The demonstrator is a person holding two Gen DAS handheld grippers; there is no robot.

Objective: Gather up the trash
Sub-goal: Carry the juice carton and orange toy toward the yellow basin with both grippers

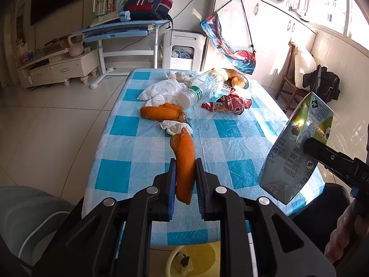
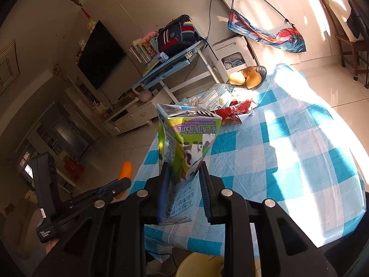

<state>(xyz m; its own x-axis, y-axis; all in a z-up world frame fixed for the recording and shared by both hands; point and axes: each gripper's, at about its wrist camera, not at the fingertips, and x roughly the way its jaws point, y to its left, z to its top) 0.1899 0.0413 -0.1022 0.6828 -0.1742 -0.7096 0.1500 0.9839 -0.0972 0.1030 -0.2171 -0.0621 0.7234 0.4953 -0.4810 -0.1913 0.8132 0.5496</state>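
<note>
A long strip of orange peel [image 1: 184, 168] is clamped between the blue pads of the left hand-held gripper [image 1: 185, 180], lifted above the near end of the tabletop [image 1: 230, 143], which wears a blue-and-white checked cloth. The right hand-held gripper [image 2: 184, 184] is closed on a squashed milk carton [image 2: 184, 143], held in the air over the near right side of the tabletop. Below the near edge, on the floor, stands a yellow bin [image 1: 203, 254] with some scraps in it.

More rubbish lies on the tabletop: a second piece of orange peel [image 1: 161, 112] and a crumpled tissue [image 1: 176, 127] just beside it near the left edge, a clear plastic bottle [image 1: 203, 87] on its side in the middle, a red snack wrapper [image 1: 228, 105] just right of it, and white crumpled paper [image 1: 161, 90] toward the far left. At the far edge sits a wire basket of bread rolls [image 1: 233, 78].
</note>
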